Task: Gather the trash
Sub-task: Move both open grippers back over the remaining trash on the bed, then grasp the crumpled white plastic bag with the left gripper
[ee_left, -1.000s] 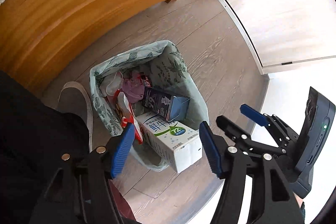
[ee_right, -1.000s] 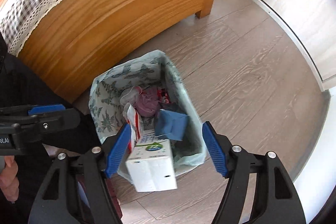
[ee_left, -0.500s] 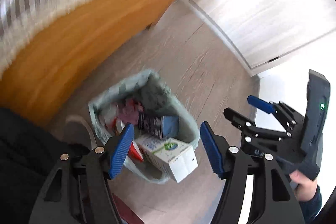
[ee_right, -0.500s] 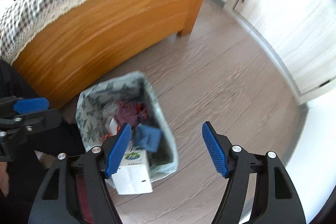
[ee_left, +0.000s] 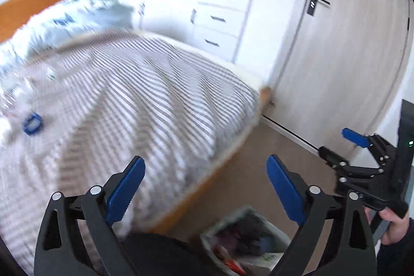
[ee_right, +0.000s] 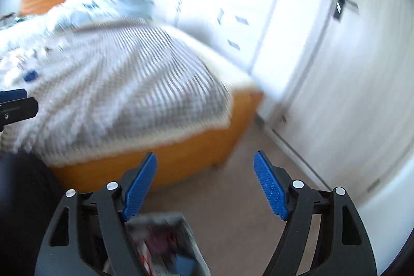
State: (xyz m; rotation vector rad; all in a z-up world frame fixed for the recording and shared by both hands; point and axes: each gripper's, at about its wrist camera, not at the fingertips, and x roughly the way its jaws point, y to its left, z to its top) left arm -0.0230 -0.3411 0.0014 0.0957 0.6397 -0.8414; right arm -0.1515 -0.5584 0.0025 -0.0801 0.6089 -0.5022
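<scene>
Opening wide, empty — left gripper (ee_left: 204,188) & right gripper (ee_right: 204,185); trash bag (ee_left: 248,242) below; blue item (ee_left: 32,124) ahead-left is judged next — approach needed.

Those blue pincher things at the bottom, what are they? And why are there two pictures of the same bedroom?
They are grabbing tools, one in each of a person's hands, with a camera on each. One picture looks along the left gripper, the other along the right gripper. Both are opening wider, with nothing between their blue pads. Below them on the floor stands a trash bin full of rubbish. Beyond is a bed with a striped cover; a small blue thing lies on it, too blurry to name.
</scene>
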